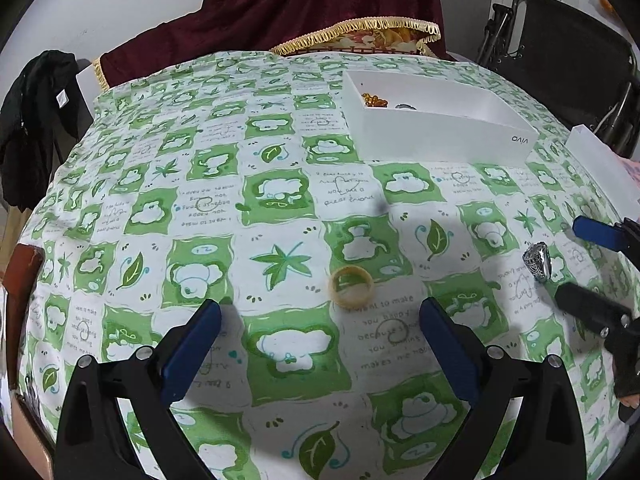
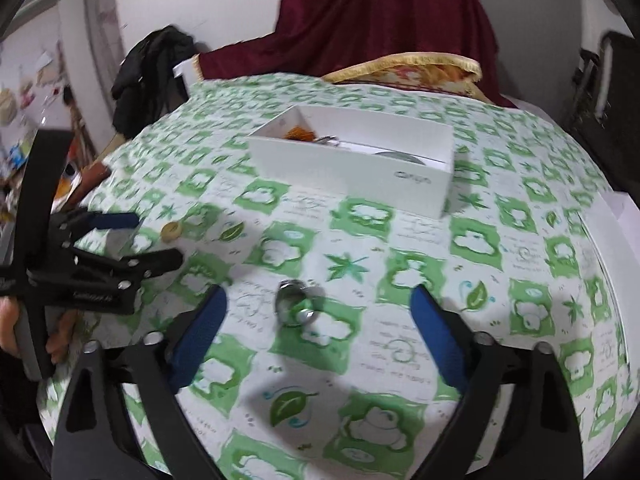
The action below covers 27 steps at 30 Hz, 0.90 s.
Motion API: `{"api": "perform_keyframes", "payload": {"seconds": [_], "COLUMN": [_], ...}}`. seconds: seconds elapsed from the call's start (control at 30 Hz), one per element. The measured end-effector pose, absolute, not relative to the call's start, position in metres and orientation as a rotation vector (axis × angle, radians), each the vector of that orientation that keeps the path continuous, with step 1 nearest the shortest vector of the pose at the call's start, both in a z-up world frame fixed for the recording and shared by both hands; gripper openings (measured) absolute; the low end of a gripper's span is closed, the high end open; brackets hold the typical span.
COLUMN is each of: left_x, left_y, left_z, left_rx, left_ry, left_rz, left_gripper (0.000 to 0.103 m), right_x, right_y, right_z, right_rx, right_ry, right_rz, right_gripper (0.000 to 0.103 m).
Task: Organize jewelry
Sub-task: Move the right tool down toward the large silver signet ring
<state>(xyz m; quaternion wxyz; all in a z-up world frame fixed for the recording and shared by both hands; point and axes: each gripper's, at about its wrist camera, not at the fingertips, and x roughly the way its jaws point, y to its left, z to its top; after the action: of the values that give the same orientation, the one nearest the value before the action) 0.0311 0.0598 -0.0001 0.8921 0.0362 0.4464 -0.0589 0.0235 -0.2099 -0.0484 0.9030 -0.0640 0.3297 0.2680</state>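
Your left tool (image 1: 320,340) is spread wide with nothing between its blue pads, and the cream ring (image 1: 351,286) lies flat on the tabletop (image 1: 280,184) just ahead of the fingertips, a little right of the centre line. Your right tool (image 2: 318,332) is equally wide apart and empty; the silver ring (image 2: 294,304) sits on the cloth between and just beyond its tips, left of centre, the picture being blurred there. Both rings are still loose on the cloth and untouched, so you appear to be at the approach stage of two pick-ups, with neither grasp begun.

For the next move I would judge that each tool must come down and forward until the pads bracket its ring, then close gently. The cream ring lies flat and low, so the tips need to reach the cloth; take care not to pinch the fabric along with it. The silver ring seems to stand on its edge in the left view, with its ornate head upward, and may roll or tip if one pad strikes first, so centre it before closing.

Farther off, the white box (image 1: 436,128) stands open, with amber beads (image 1: 374,100) and another metal piece already inside. That is presumably where both rings belong. It is well apart from either ring, so each will need a lift and a carry over the near wall.
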Motion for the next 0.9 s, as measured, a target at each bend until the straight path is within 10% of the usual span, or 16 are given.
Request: {"api": "perform_keyframes", "payload": {"seconds": [0.17,0.5,0.9], "left_x": [0.032,0.032,0.032], "left_y": [0.058,0.050,0.048], "left_z": [-0.001,0.000,-0.001], "left_rx": [0.078,0.100,0.093], "left_ry": [0.928,0.923,0.926], "left_rz": [-0.118,-0.138,-0.140], "left_gripper": [0.100,0.100,0.100], "right_x": [0.025,0.030,0.036], "right_y": [-0.201,-0.196,-0.200], "right_z": [-0.053,-0.060,-0.059], "right_rx": [-0.168,-0.187,-0.147], "right_ry": [0.719,0.766,0.776], "right_rz": [0.572,0.587,0.580], "right_gripper": [0.087,0.051,0.042]}}
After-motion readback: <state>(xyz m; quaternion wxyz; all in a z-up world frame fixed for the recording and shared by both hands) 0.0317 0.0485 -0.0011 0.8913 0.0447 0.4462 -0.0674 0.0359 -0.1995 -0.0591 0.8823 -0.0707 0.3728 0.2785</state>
